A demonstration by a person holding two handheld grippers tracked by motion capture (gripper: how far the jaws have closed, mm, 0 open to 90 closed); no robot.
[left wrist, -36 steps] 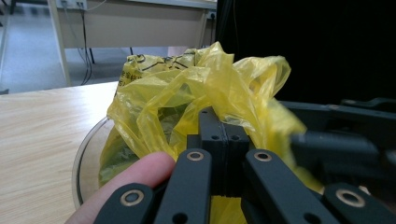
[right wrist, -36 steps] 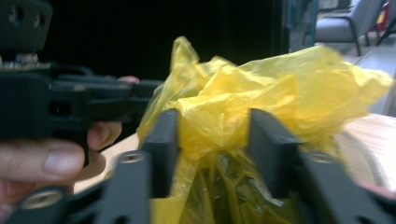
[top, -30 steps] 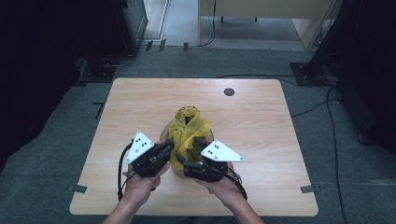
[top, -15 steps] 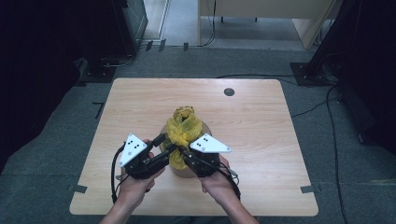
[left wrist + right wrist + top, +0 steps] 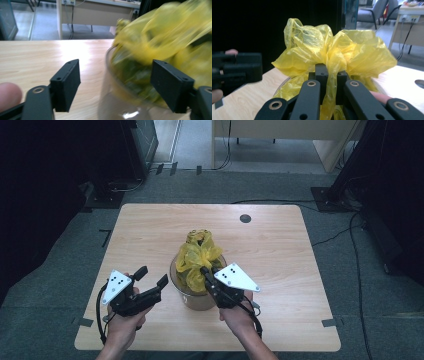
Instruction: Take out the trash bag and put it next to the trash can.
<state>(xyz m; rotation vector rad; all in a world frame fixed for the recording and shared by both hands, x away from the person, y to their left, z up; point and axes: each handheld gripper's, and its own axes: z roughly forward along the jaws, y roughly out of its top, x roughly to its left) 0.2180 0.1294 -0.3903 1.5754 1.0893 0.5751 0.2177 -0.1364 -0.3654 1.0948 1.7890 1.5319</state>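
The right gripper point(image 5: 204, 271) has its fingers clenched on a strip of the crinkly yellow plastic bag point(image 5: 199, 257); in the right gripper view that strip point(image 5: 331, 75) runs straight down between the two black fingers, pinched tight. It looks to me like a holding grip: keep one side of the bag taut so the other hand can work on it.

The left gripper point(image 5: 152, 277) is off to the left of the container, apart from it, and its fingers have just been opening. They stand released with nothing between the pads, though in the left gripper view the container's rim and blurred yellow plastic sit beyond the gap point(image 5: 115, 85). My guess is it has let go to take a fresh bite on the plastic.

The bag sits in a round clear plastic container point(image 5: 195, 299), which stands on the pale wooden table point(image 5: 280, 250) just in front of the person, near the middle of the near edge. The plastic is bunched up above the rim like a knot or bow, with dark green stuff showing through lower down; what it is, I can't tell.

Count time: one bag, one container, two grippers, two hands, each gripper topped by one grey three-cornered plate. One small dark round hole point(image 5: 245, 218) sits in the far part of the table.
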